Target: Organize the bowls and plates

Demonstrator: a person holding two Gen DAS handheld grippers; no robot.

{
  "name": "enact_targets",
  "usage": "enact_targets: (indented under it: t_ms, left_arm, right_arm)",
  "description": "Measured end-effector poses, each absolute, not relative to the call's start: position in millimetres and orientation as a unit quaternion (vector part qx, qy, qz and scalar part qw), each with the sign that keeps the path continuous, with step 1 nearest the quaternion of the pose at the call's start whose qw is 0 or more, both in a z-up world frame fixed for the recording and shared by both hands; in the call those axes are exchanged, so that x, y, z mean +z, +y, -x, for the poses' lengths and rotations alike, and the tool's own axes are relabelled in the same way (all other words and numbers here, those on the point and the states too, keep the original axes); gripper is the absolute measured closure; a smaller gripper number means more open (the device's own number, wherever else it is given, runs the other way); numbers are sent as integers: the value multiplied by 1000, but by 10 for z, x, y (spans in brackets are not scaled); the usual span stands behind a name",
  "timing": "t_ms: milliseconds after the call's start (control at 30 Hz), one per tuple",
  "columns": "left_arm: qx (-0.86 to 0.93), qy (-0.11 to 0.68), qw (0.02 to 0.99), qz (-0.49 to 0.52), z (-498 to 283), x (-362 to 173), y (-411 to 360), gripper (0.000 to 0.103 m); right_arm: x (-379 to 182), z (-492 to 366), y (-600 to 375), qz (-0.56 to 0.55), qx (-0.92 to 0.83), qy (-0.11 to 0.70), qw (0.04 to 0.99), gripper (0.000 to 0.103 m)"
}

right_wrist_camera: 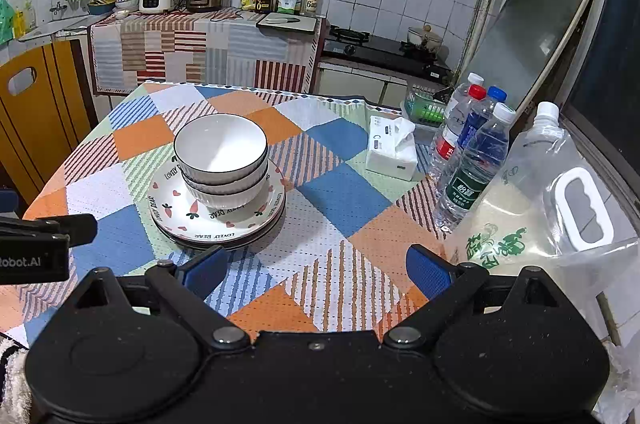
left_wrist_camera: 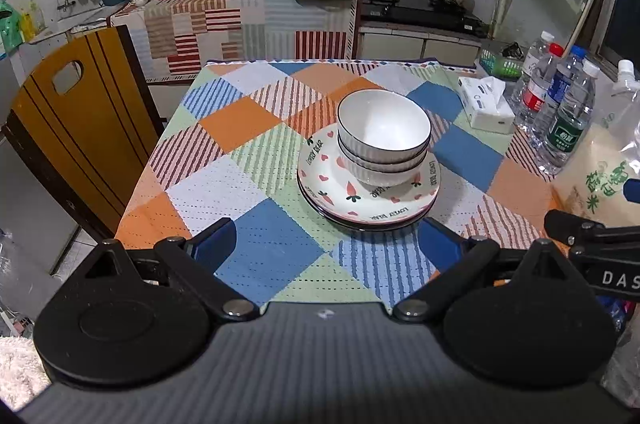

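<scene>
A tiled kitchen holds a table under a patchwork tablecloth (left_wrist_camera: 256,128) of orange, blue and striped squares. At the frame centre of the left wrist view, stacked white ribbed bowls (left_wrist_camera: 383,136) sit on stacked plates (left_wrist_camera: 332,184) printed "LOVELY BEAR" with hearts and carrots. The left gripper (left_wrist_camera: 326,240) stands wide open just short of the plates, gripping nothing. The right gripper (right_wrist_camera: 318,274) is likewise spread over bare cloth. Water bottles (right_wrist_camera: 474,164) and a tissue pack (right_wrist_camera: 390,152) stand at right.
</scene>
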State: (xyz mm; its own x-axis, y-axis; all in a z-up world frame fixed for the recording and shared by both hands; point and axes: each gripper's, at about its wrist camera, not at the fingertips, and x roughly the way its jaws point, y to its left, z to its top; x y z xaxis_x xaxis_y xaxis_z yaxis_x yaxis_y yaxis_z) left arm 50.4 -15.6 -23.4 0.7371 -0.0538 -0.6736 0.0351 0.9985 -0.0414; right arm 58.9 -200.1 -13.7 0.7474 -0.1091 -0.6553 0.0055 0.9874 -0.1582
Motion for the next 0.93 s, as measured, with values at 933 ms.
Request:
enact_targets:
  t_ms: [933]
  left_arm:
    - [-28,354,935,15,-483,-218,-180,4]
  right_arm:
    - [-168,-609,-2046,63,-34,365,928,5]
